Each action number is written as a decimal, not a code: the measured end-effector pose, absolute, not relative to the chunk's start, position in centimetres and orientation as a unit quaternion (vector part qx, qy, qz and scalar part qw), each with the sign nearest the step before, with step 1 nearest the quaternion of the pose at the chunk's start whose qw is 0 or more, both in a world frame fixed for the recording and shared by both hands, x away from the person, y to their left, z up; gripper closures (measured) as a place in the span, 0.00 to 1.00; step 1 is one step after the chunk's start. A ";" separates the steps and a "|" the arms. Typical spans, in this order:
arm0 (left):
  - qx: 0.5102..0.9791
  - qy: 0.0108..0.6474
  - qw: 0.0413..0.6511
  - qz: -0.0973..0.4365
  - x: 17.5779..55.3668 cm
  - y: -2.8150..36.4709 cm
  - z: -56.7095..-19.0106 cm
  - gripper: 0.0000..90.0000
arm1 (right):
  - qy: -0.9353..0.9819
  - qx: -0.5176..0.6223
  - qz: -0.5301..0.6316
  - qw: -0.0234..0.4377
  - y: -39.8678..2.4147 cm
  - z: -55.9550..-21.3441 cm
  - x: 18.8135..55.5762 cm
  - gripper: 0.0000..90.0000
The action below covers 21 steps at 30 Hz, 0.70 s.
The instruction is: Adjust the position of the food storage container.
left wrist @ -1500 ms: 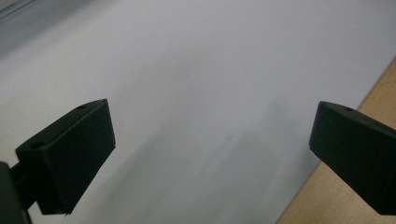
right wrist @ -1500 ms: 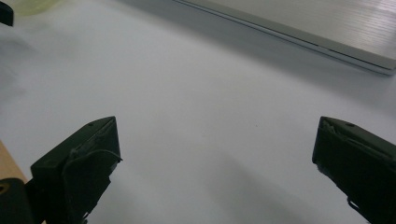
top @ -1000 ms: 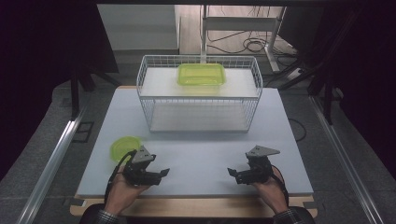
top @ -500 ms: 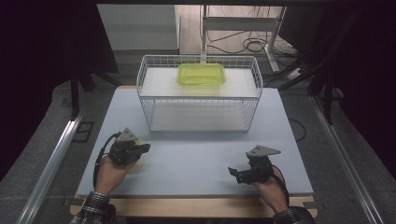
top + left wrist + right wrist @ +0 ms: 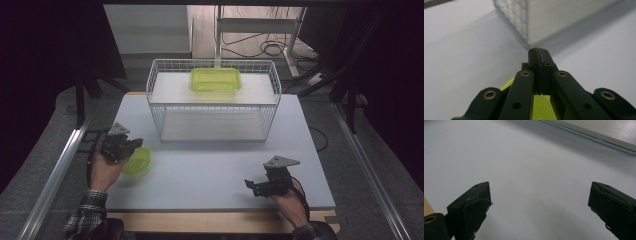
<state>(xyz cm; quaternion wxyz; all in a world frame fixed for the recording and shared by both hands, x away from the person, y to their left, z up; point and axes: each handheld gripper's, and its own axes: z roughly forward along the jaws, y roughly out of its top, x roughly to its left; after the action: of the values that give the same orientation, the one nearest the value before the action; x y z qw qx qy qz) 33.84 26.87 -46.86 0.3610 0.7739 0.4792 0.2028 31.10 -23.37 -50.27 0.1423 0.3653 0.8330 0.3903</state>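
One wire basket [image 5: 212, 107] stands on the counter [image 5: 210, 175]; one green container [image 5: 215, 80] sits atop it, one green bowl [image 5: 137, 160] lies left of it, with two tools.

The high view looks forward and down from above the person's side, taking in the whole grey table [image 5: 220, 165] and the white wire basket [image 5: 213, 102] at its far side. The left gripper view rides low and close over the table [image 5: 461, 50], facing a corner of the same basket [image 5: 516, 17]. The right gripper view skims the bare table [image 5: 536, 182] toward its edge.
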 end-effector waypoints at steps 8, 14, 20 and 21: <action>0.747 0.527 0.340 0.221 33.1 29.8 -48.8 1.00 | 0.837 0.364 0.383 0.141 -23.3 -50.5 31.1 0.06; 0.730 0.551 0.332 0.230 31.7 31.3 -50.0 1.00 | 0.845 0.360 0.372 0.139 -22.9 -50.8 31.1 0.06; 0.729 0.558 0.330 0.222 30.8 31.5 -51.0 1.00 | 0.850 0.354 0.364 0.139 -22.7 -50.9 31.1 0.07; 0.726 0.559 0.332 0.224 30.7 31.5 -51.0 1.00 | 0.850 0.354 0.364 0.139 -22.7 -50.9 31.1 0.07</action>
<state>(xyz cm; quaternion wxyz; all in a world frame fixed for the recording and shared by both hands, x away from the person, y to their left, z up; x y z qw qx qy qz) 30.70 31.49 -51.00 0.3316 0.7263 0.5591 0.2237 31.11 -22.65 -50.89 0.1392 0.3545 0.8499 0.3642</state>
